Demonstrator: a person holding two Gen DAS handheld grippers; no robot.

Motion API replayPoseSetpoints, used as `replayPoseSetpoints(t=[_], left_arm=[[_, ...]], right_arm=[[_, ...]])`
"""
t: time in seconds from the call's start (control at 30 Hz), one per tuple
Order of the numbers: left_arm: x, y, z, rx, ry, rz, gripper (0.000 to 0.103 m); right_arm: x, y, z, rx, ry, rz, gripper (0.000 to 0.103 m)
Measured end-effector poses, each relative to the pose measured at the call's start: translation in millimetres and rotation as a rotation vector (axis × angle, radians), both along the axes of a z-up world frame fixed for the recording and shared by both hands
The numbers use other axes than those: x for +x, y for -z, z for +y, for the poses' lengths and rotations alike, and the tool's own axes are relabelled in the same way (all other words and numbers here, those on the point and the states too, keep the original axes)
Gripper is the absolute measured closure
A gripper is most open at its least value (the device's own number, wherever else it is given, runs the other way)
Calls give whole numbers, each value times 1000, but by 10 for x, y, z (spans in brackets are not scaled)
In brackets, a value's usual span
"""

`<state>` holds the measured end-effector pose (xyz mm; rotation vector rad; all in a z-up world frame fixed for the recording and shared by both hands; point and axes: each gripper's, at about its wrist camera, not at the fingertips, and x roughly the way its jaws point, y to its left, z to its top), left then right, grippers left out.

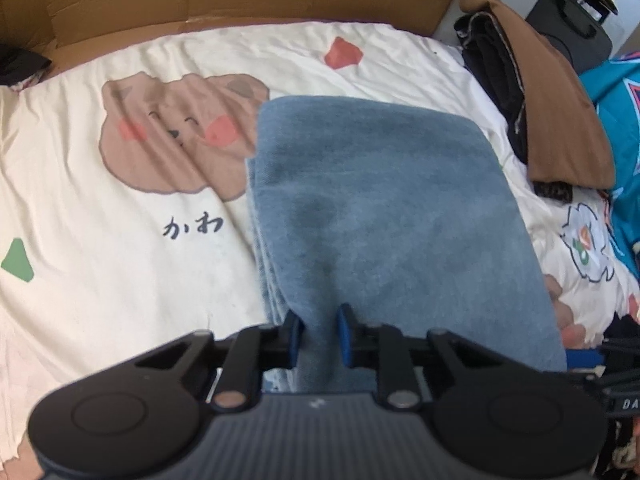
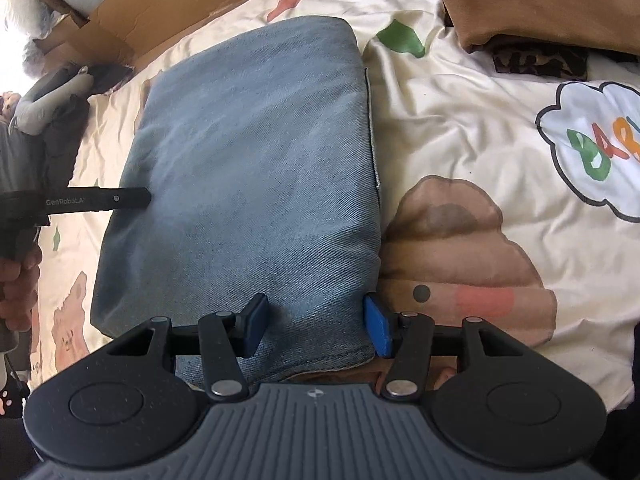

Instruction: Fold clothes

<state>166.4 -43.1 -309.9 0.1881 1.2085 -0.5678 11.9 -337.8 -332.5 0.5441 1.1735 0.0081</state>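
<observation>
Cartoon-print bed sheet (image 1: 100,240) carries folded blue jeans (image 2: 248,168): thick, floppy denim, best gripped at edges. Left tongs (image 1: 319,334) pinch the 6 o'clock edge; right tongs (image 2: 316,326) spread astride it.

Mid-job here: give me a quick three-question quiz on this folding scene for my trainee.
1. True or false: the left gripper is pinching the folded blue jeans.
2. What lies right of the jeans in the left wrist view? A) brown garment on a dark pile B) a red pillow C) a laundry basket
3. Fill in: the right gripper has its fingers spread ____ around the jeans' near end.

Key: 1 true; 2 A, the brown garment; 3 open.
</observation>
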Motion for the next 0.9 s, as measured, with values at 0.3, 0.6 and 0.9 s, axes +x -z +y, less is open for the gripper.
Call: replayPoseSetpoints(t=[0.3,0.6,0.9], left_arm=[[24,-122,30,-1,-16,-72,77],[357,-50,-128,2,-42,-122,74],[796,-23,-193,-30,-163,-150,73]], right_arm=[[7,-56,-189,-36,49,-72,57],[24,25,-178,-37,37,-76,61],[29,78,-173,-36,26,-82,61]])
